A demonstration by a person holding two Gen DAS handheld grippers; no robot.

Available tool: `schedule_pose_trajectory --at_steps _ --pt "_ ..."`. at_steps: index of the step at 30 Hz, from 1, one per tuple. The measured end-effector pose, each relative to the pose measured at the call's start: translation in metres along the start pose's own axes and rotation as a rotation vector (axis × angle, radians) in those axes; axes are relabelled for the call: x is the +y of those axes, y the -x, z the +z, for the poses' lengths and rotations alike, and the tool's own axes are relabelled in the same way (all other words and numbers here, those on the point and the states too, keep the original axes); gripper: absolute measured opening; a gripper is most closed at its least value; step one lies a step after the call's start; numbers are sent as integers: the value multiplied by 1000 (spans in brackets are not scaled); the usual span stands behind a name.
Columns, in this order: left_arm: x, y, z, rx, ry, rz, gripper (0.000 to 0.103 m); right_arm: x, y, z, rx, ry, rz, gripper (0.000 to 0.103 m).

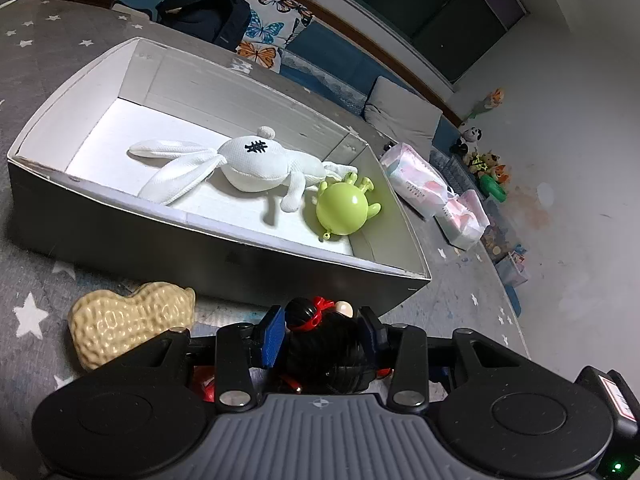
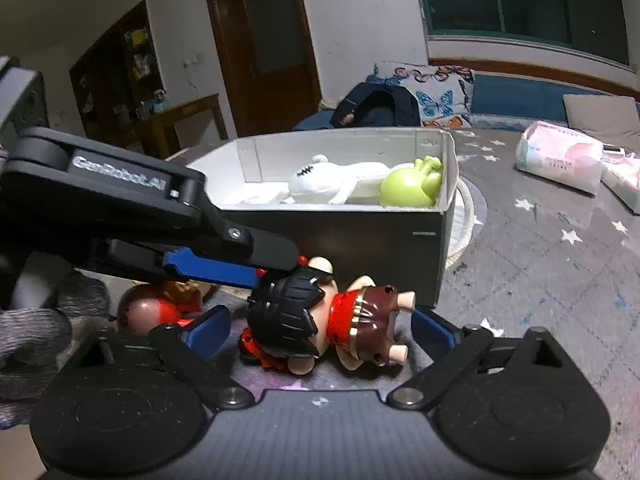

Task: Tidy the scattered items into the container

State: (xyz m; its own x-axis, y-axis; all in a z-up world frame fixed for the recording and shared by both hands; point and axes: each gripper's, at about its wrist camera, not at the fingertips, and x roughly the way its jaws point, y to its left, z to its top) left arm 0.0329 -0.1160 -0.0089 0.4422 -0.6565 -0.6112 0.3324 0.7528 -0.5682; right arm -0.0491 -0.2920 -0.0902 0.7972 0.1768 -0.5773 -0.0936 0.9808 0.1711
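the doll (image 2: 320, 316), a small figure with black hair and a red and brown outfit, lies on its side on the grey star-patterned mat (image 2: 560, 264), just in front of the dark near wall of the container (image 2: 400, 248). the left gripper (image 1: 320, 322) comes in from 9 o'clock in the right wrist view and has its blue pads either side of the doll's head; in its own view the head fills the gap between them, so it looks closed on the doll, though the exact contact is partly hidden by the hair. the right gripper (image 2: 320, 330) is spread wide with the doll lying between its 2 fingers, neither pad touching it, so it holds nothing; placed like that it seems ready to brace or take the body while the left holds the head. inside the container, already tidied, lie a white rabbit plush (image 1: 240, 168) and, at about 4 o'clock from it, a green ball toy (image 1: 344, 210). still out on the mat are a peanut-shaped toy (image 1: 128, 320) at 9 o'clock of the left gripper and a red round toy (image 2: 148, 314) behind the right gripper's left finger. the doll sits close to the wall, so it needs a lift over the rim.
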Motion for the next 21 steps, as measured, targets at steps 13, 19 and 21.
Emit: schedule_pose_trajectory --at_steps 13,19,21 --pt "-4 -6 -3 43 -3 -42 43 -15 7 -1 25 0 22 88" --pt "-5 -8 -2 33 3 -37 43 -18 8 -1 21 -14 23 86" --pt "-5 -8 -2 33 2 -39 43 -18 8 -1 20 -17 24 86"
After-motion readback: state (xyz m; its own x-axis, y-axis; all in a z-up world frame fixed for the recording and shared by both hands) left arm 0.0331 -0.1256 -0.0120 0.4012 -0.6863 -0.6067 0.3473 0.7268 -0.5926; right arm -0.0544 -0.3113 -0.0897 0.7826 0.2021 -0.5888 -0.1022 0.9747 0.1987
